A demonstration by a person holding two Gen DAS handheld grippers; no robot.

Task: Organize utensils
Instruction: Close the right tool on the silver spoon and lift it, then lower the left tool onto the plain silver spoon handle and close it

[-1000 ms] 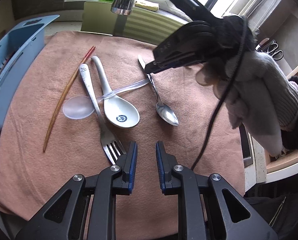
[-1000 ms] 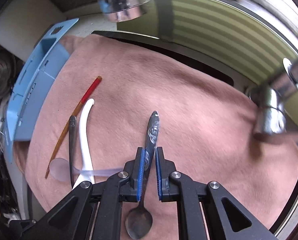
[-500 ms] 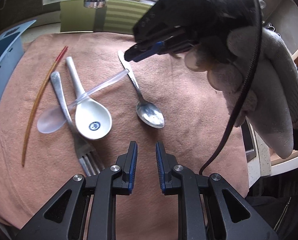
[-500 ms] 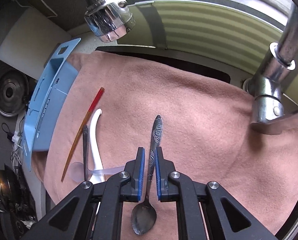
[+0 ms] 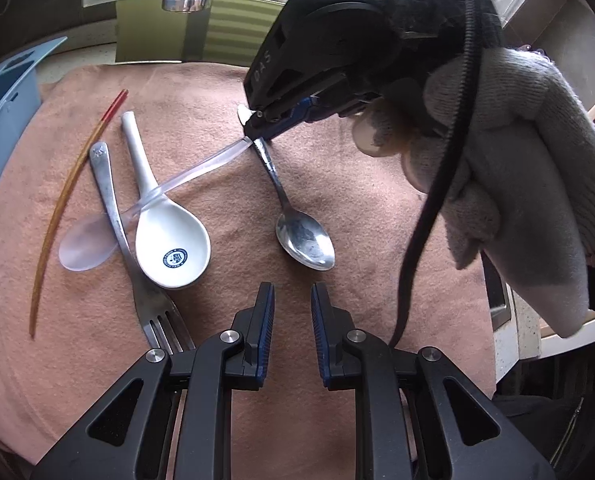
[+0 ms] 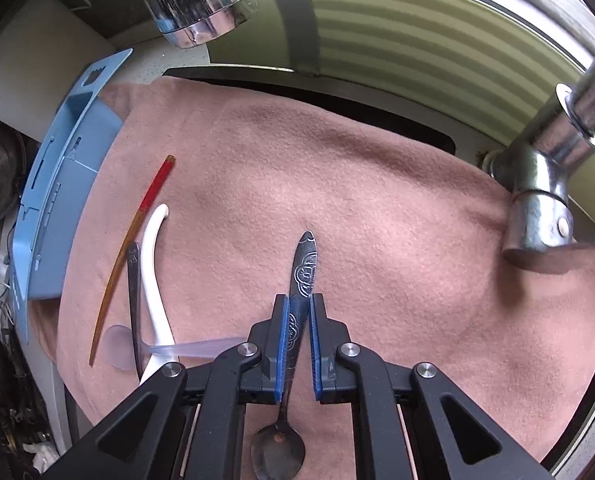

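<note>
My right gripper is shut on the engraved handle of a metal spoon. In the left wrist view the right gripper, held by a grey gloved hand, pinches the handle's far end while the metal spoon's bowl lies on the pink towel. To the left lie a white ceramic spoon, a clear plastic spoon crossing it, a metal fork and a brown, red-tipped chopstick. My left gripper hovers just short of the spoon bowl, jaws slightly apart and empty.
A blue plastic rack borders the towel's left edge. A chrome faucet head hangs over the far side, and the faucet base stands at the right. A ribbed green sink wall runs behind.
The left wrist view has shifted, so the utensils and the gloved right hand look nearer and larger. The right gripper has stayed shut on the spoon handle in much the same place.
</note>
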